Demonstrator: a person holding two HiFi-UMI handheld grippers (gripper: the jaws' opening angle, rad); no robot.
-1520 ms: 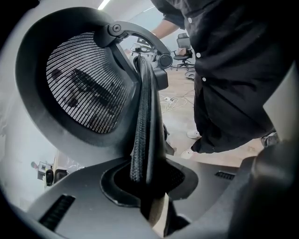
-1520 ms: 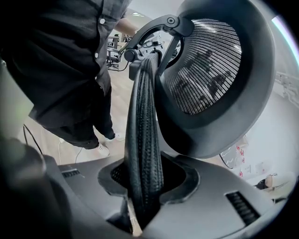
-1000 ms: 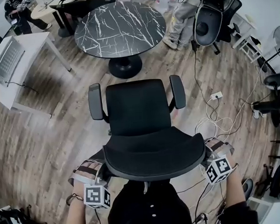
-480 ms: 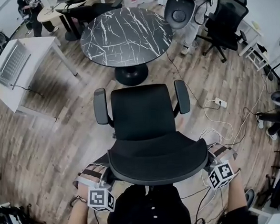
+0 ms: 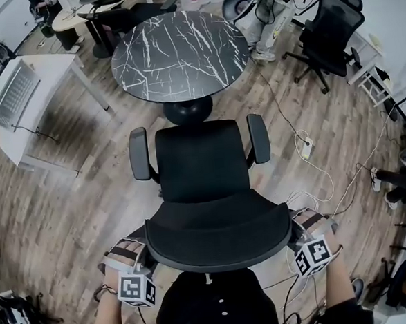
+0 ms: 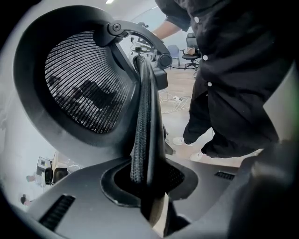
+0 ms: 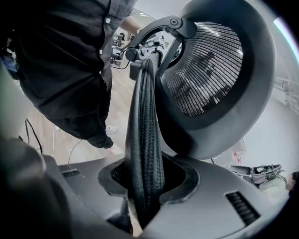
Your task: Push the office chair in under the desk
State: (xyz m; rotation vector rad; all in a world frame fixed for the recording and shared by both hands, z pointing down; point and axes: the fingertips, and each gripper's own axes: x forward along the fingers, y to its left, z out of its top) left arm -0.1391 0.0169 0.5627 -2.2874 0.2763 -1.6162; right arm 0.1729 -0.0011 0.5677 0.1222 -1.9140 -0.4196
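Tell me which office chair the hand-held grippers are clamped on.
The centre chair facing the round table; left hand-held gripper and right hand-held gripper clamp its backrest. The chair at upper right stands apart.

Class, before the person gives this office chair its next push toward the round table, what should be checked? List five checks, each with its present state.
1. Left gripper closed on the backrest's left edge: ok.
2. Right gripper closed on the backrest's right edge: ok.
3. Office chair faces the round table, roughly centred on it: ok.
4. Armrests low enough to pass under the tabletop: cannot tell.
5. Wheels free of the floor cables to the chair's right: cannot tell, since the wheels are hidden under the seat.
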